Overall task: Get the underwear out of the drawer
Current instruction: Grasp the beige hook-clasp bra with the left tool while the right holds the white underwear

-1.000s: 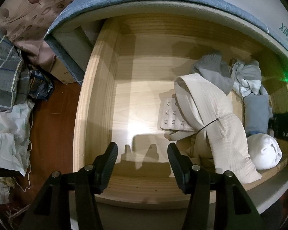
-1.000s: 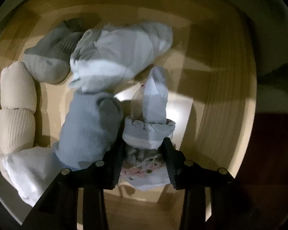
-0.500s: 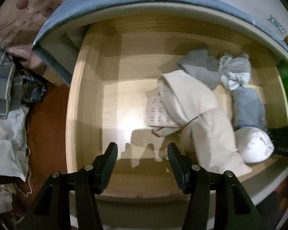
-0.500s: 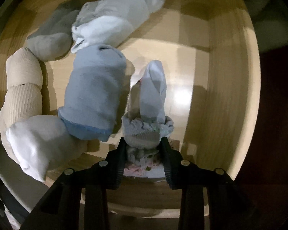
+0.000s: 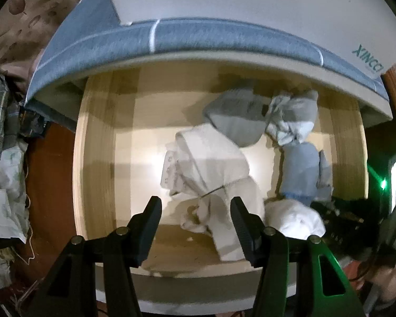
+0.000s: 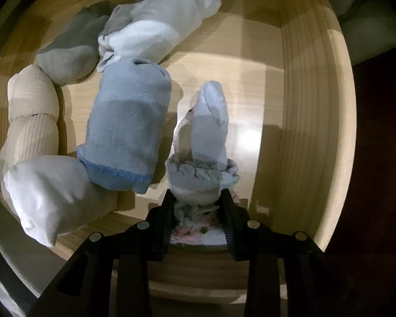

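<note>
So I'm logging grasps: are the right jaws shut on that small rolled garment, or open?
Shut. The right gripper clamps the small rolled garment from both sides, its bunched end pinched between the jaws above the drawer floor.

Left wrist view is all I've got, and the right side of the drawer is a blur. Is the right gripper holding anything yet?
Observer: Yes. The right gripper is shut on a rolled white and grey bundle, with pink-patterned fabric showing between the fingers.
Operator: Is that bundle touching the blue roll?
Observer: The blue roll lies just to its left; I cannot tell whether they touch.
Operator: Anything between the bundle and the drawer's right wall?
Observer: Only bare wooden floor shows up to the right wall.
Operator: And my left gripper?
Observer: The left gripper is open above the cream ribbed garment, holding nothing.
</note>
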Available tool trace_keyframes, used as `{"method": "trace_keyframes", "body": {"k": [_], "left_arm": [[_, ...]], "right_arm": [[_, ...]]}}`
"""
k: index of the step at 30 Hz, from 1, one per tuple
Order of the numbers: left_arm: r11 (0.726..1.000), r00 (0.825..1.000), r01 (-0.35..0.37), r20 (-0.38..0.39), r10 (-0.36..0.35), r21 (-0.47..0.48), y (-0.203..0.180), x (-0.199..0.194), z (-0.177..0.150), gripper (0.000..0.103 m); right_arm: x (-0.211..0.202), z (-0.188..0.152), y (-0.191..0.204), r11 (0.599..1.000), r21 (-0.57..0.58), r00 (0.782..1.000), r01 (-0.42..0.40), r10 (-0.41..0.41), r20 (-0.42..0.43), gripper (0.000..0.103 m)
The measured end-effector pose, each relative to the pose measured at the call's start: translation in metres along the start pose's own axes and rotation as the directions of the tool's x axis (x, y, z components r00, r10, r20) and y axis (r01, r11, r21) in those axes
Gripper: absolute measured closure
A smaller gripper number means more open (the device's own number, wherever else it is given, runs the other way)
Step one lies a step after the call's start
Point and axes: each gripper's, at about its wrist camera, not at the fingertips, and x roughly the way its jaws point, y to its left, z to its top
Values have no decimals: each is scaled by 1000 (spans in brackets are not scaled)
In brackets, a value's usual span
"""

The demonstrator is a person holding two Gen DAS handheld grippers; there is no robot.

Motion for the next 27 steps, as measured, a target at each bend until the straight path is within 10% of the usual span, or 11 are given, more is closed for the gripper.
{"method": "trace_keyframes", "body": {"k": [10,21,27], "left_arm": [[991,993,97,-65,-103,-92,-15,22,19,44],[998,993,-43,-114,38,-37,-32,62,19,27],[993,989,16,-147,-32,-113,-15,74,16,27]], "right_arm": [[17,-14,-7,1000,-3,1000,-17,17,13,70],[-2,-4,-21,1000,-1,999,-29,29,15,70],[-8,-2,-26,999,1,999,-35,35,17,69]]}}
